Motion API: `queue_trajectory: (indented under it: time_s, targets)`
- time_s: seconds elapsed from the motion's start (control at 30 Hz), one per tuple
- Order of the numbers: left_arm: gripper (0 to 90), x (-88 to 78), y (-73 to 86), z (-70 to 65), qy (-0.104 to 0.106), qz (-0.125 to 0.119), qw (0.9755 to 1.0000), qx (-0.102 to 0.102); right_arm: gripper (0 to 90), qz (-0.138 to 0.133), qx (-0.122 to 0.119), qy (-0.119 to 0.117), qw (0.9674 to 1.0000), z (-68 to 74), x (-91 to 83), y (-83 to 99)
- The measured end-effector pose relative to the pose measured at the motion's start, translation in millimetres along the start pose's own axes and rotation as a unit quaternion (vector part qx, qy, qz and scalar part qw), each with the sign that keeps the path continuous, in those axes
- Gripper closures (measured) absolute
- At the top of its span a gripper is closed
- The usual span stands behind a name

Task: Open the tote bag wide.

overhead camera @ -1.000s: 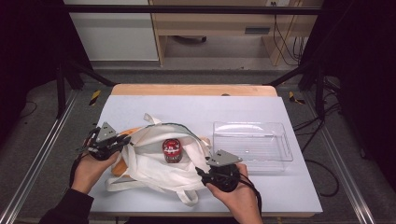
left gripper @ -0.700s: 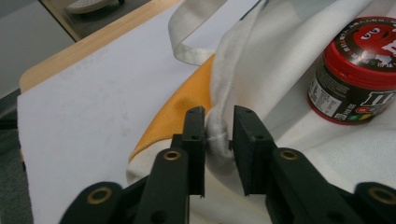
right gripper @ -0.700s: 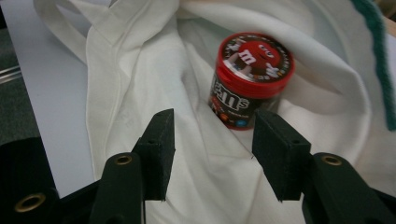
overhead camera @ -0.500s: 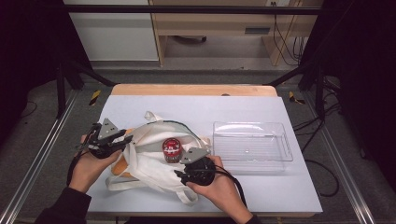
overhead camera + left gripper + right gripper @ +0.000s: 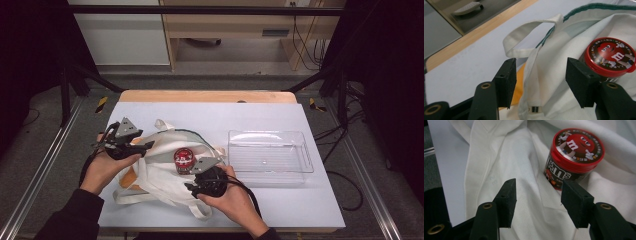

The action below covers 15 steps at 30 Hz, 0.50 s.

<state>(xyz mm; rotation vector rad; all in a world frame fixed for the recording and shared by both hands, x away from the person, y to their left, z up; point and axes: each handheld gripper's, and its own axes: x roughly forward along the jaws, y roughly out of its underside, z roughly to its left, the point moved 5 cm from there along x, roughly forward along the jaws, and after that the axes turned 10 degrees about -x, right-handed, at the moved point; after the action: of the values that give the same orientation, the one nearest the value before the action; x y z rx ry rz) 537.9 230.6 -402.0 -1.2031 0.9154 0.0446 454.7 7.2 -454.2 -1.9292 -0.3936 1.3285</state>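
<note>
Beyond the table stands the biggest thing in the room, a pale wooden cabinet (image 5: 235, 25) against the back wall, with cables hanging at its right and dark frame struts slanting down on both sides. Nearer is the table (image 5: 300, 200) itself, a light grey-blue top with a wooden strip along its far edge, set between metal rails over a grey floor.

On the left half of that top lies a white cloth bag (image 5: 160, 175), crumpled and spread flat, its mouth edged in green and one strap looping toward the far side; a patch of orange shows under its left part. To the right of the bag, a little apart from it, sits a clear plastic tray (image 5: 270, 159).

On the folds of the bag sits a small round candy tub (image 5: 183, 159) with a red lid, lying tilted. Loose cloth bunches around its base.

The left gripper (image 5: 540, 82) hovers over the bag's left edge; its jaws have just been opening and now stand apart, with the strap's seam between them but not pinched. The right gripper (image 5: 537, 202) points at the tub from the near side, jaws apart over bare cloth, clamping nothing.
</note>
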Motion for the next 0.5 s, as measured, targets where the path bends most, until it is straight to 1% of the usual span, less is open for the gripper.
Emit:
queue_trajectory:
  time_s: [0.03,0.1,0.13,0.2,0.27,0.3,0.33,0.37,0.43,0.47,0.5]
  targets:
    - [42.2,4.0,0.0,0.4,-0.002,0.0,1.0,-0.001,46.3,0.008,-0.003,-0.002,1.0,-0.7,4.8,-0.3]
    - [43.2,11.1,0.7,1.8,-0.004,0.008,0.9999,0.008,49.0,0.015,-0.002,-0.002,0.9999,-2.4,12.0,-0.7]
    - [43.7,13.5,1.1,2.3,-0.005,0.009,0.9999,0.009,48.7,0.022,0.0,-0.005,0.9997,-3.5,16.8,0.0]
    - [44.3,19.2,3.0,5.1,-0.012,0.018,0.9997,0.01,48.7,0.026,0.003,-0.012,0.9996,-3.2,22.5,0.9]
    - [45.8,23.3,5.1,7.3,-0.005,0.02,0.9998,-0.004,48.2,0.026,0.0,-0.028,0.9993,-0.6,28.1,2.0]
    - [47.5,26.2,6.7,6.7,0.005,0.018,0.9997,-0.014,47.7,0.025,-0.002,-0.033,0.9991,0.6,30.2,2.1]
    - [50.0,26.9,7.5,6.6,0.007,0.019,0.9997,-0.012,48.3,0.027,-0.007,-0.037,0.9989,1.6,31.7,2.5]
    - [52.2,28.2,8.7,6.5,0.006,0.025,0.9997,-0.004,51.8,0.026,-0.006,-0.038,0.9989,2.0,32.2,2.3]
    - [56.7,31.5,10.0,6.5,0.001,0.031,0.9995,-0.003,60.1,0.017,-0.005,-0.045,0.9988,4.1,30.3,1.4]
    - [61.2,32.9,10.1,7.5,-0.003,0.033,0.9994,-0.005,65.7,0.014,-0.008,-0.046,0.9988,5.2,29.7,1.3]
    - [65.6,34.4,10.2,8.3,-0.006,0.035,0.9993,-0.012,69.8,0.014,-0.011,-0.046,0.9988,6.8,29.1,1.6]
